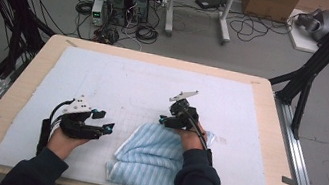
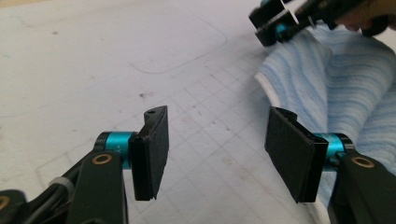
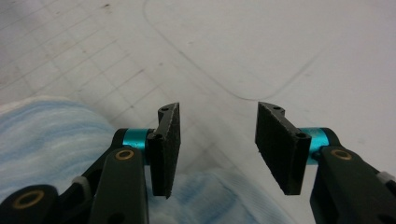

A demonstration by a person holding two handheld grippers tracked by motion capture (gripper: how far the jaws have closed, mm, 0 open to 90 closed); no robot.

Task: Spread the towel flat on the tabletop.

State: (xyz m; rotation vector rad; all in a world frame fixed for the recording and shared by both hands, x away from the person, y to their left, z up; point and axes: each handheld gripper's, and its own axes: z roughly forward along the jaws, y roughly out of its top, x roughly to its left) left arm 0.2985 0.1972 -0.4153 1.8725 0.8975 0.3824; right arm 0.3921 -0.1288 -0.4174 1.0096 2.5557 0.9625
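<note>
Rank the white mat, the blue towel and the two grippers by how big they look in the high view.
1. White mat
2. Blue towel
3. Left gripper and right gripper: look alike, so unranked.

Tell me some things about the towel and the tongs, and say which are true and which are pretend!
1. The blue striped towel lies folded on the white mat. True.
2. The left tongs pinch the towel. False: they are open over the bare mat, beside the towel.
3. The right tongs are open with nothing between them. True.
4. The towel is red. False: it is light blue with stripes.
</note>
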